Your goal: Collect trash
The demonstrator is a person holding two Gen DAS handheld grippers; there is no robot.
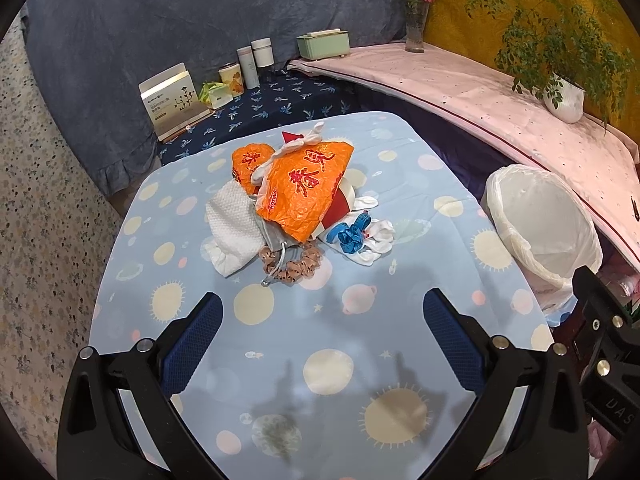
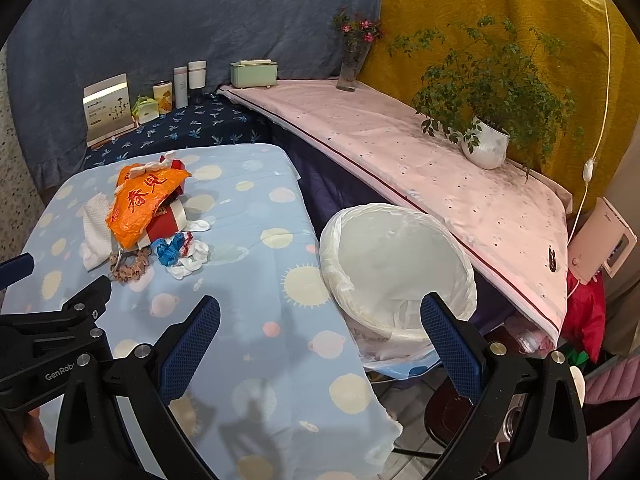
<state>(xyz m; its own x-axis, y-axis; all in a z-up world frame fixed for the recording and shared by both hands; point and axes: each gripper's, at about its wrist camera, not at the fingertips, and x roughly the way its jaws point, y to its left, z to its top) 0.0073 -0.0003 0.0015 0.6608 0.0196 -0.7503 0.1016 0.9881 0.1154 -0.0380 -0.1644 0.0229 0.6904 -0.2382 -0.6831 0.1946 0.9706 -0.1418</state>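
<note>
Nearest, the left gripper [image 1: 323,332] is hanging over the table [image 1: 328,364] with its two fingers spread wide, holding nothing. The right gripper [image 2: 320,336] is doing the same, wide apart and empty, over the table's right edge. Just past it, the bin [image 2: 396,268] with its white liner is waiting, and no trash is showing inside. Farther off, the trash pile [image 1: 292,208] is sitting on the table: an orange bag [image 1: 308,188], a white towel [image 1: 234,220], a blue ribbon [image 1: 352,234]. The job looks barely started; everything is waiting to be picked up.

Orange red-lettered bag [image 1: 304,188], planet-patterned blue tablecloth [image 1: 280,320]
</note>
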